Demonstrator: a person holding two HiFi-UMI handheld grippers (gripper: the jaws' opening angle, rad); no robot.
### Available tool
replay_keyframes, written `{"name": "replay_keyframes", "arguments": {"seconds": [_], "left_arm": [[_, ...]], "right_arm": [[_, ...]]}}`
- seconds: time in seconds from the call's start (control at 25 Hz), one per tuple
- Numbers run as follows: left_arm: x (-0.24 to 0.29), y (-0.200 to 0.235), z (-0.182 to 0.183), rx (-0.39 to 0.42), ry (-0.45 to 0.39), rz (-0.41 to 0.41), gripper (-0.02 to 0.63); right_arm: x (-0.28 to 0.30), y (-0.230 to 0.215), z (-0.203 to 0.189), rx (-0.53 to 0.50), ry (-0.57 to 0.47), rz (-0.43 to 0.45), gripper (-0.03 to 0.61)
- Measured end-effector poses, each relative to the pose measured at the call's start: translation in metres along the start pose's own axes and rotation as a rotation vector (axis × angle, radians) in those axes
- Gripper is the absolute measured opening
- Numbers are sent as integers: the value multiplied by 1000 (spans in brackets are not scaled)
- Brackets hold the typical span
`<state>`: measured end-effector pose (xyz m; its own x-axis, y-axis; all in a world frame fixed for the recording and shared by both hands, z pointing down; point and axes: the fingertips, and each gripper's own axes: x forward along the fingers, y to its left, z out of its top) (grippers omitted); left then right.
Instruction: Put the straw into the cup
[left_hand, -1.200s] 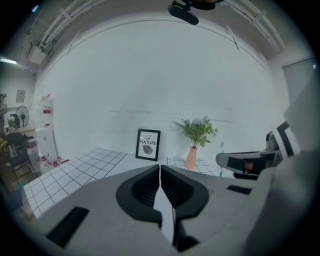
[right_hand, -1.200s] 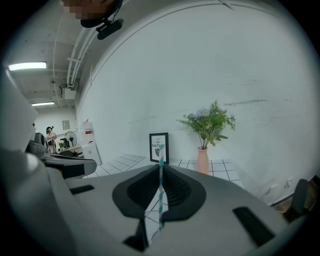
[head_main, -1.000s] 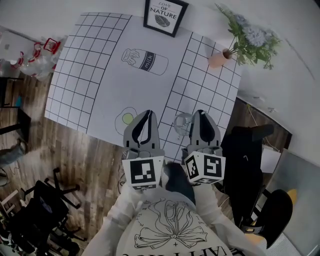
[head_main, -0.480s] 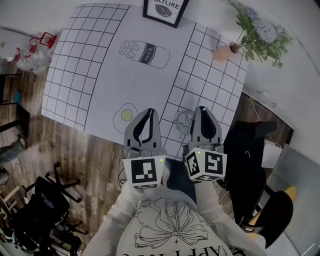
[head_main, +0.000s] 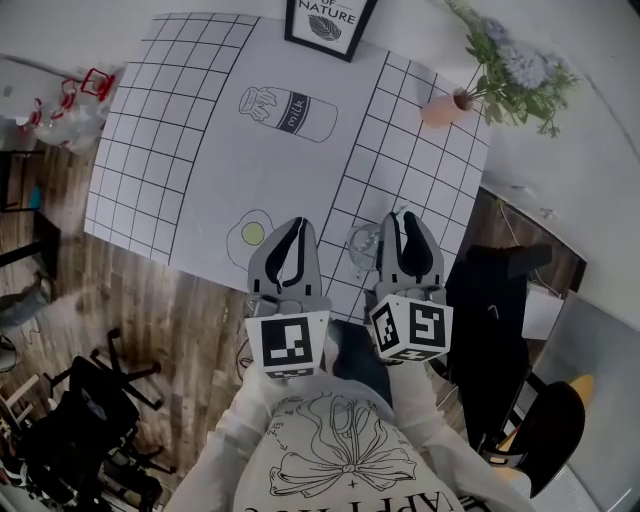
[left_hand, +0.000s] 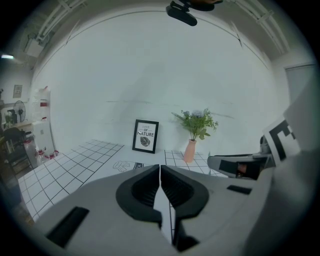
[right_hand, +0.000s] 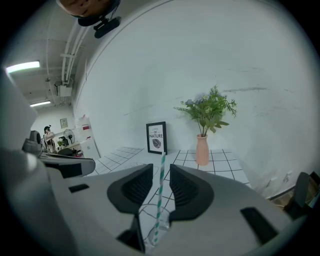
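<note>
Right claw (right_hand: 161, 168) is spread around the straw (right_hand: 160, 185), which stands in the cup (right_hand: 145, 220) at lower centre. Left claw (left_hand: 160, 168) is pressed together, empty. Risk: if you withdraw carelessly, a jaw could snag the straw and tip the cup.

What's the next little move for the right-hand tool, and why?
Probably draw the right gripper straight back. Its jaws stand apart on either side of the striped straw, whose lower end sits inside the glass cup, so backing off gently should leave it standing there.
</note>
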<state>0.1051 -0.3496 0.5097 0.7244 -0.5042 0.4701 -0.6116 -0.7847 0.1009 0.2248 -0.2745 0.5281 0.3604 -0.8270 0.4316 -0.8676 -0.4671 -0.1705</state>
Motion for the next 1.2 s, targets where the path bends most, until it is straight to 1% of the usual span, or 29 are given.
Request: {"name": "replay_keyframes", "arguments": {"seconds": [0.28,0.56,0.88,1.2], "left_arm": [[-11,-3,28,13,-58,10,9],[-31,-11,66,24,-151,15,9],[-59,-19,110,49,-254,15,9],[-86,-27,146,65,-353,11,9]], "right_arm": [[-16,1,31,-7,-70,-7,99],[-41,4,74,-25,-168,-11,45],[-74,15,117,-55,-268,-1,26],[-103,26,153,-85,-363,11,18]]}}
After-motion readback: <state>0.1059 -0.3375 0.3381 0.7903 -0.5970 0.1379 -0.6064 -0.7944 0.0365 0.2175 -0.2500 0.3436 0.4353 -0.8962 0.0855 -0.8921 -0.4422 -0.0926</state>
